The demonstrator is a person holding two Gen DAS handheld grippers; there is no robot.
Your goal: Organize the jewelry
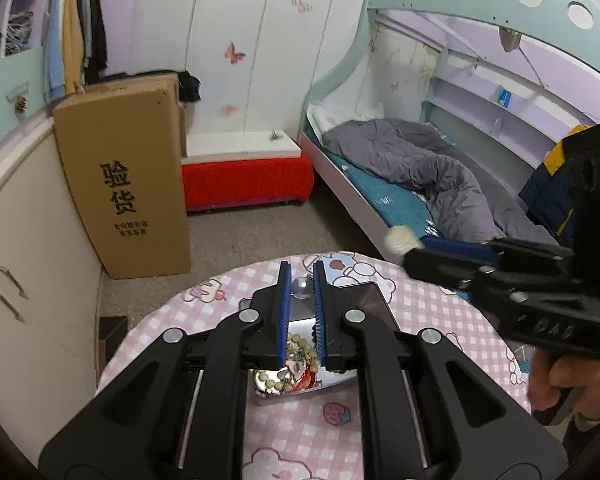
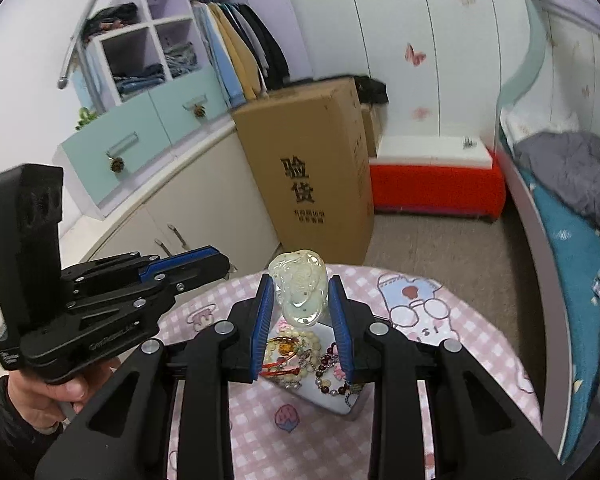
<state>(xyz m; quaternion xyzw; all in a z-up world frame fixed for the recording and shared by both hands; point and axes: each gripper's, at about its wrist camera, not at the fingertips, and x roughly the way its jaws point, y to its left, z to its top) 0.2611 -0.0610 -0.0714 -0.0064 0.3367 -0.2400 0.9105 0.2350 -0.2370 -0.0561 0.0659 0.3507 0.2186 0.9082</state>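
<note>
Pale green carved jade pendant (image 2: 300, 292) pinched between the right gripper (image 2: 302, 292) fingers, above the shiny tray (image 2: 332, 400) of tangled bead jewelry (image 2: 300, 354).

Judged hard, slick, heavy for its size and chip-prone, the pendant is best gripped across its flat faces. The left gripper (image 1: 301, 280) fingers sit slightly spread around a silver ball (image 1: 301, 287), contact unclear. The round desk wears a soft pink checked cloth (image 2: 440, 344); bed (image 1: 400, 184) and cardboard box (image 2: 320, 168) crowd the bedroom.

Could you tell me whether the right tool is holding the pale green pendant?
Yes, the pendant sits upright between the right tool's blue pads, lifted above the pile of beads on the tray.
</note>
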